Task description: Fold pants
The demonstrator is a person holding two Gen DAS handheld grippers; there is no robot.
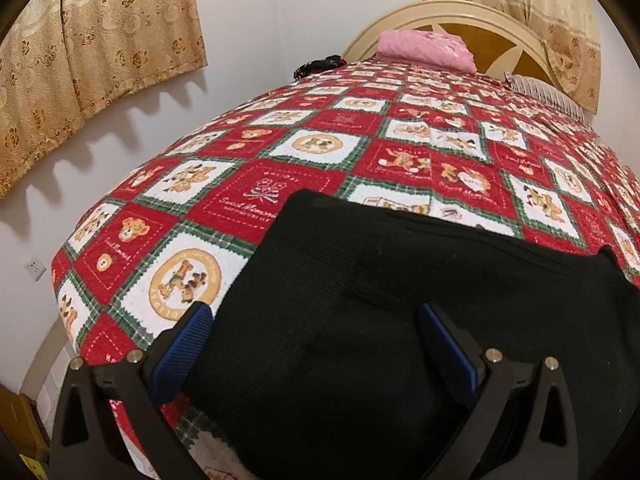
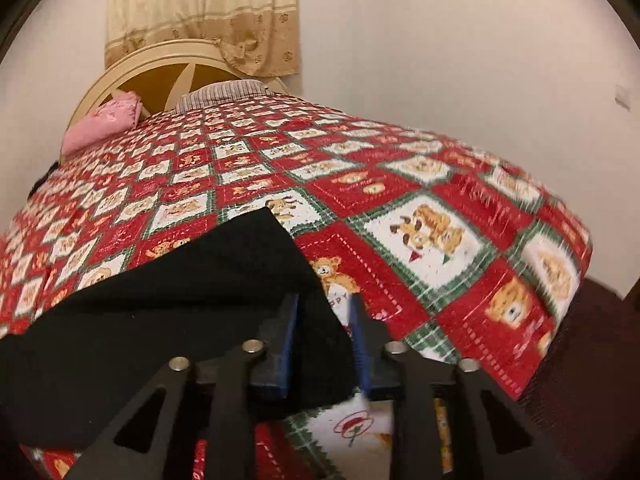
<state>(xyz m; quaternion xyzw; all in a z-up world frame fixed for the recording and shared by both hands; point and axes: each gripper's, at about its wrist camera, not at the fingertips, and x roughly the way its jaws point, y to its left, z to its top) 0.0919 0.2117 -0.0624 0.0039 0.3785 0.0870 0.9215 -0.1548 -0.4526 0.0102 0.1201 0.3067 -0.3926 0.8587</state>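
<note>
Left wrist view first: the left gripper (image 1: 316, 344) hangs over the near end of the bed (image 1: 360, 128), its blue fingers (image 1: 448, 344) spread wide with nothing pinched. The black pants (image 1: 400, 280) lie flat on the teddy-bear bedspread (image 1: 248, 200), filling the gap between the fingers and running off to the right. Looks to me like this hand is just parked above the fabric, ready to pin or grab whichever edge needs it. A pink pillow (image 1: 424, 50) sits up by the headboard (image 1: 500, 36), well away from the action.

Right wrist view: the right gripper (image 2: 326, 336) has its fingers (image 2: 290, 340) only partly open, straddling the right-hand edge of the pants (image 2: 180, 300). The cloth sits in the gap but I don't see the pads squeezing it, so I'd call it loose, not held. The picture is a bit smeared on the right. The pants already form a fairly tidy dark block near the foot of the bed, so my guess is the fold is well along and this side is being lined up.
</note>
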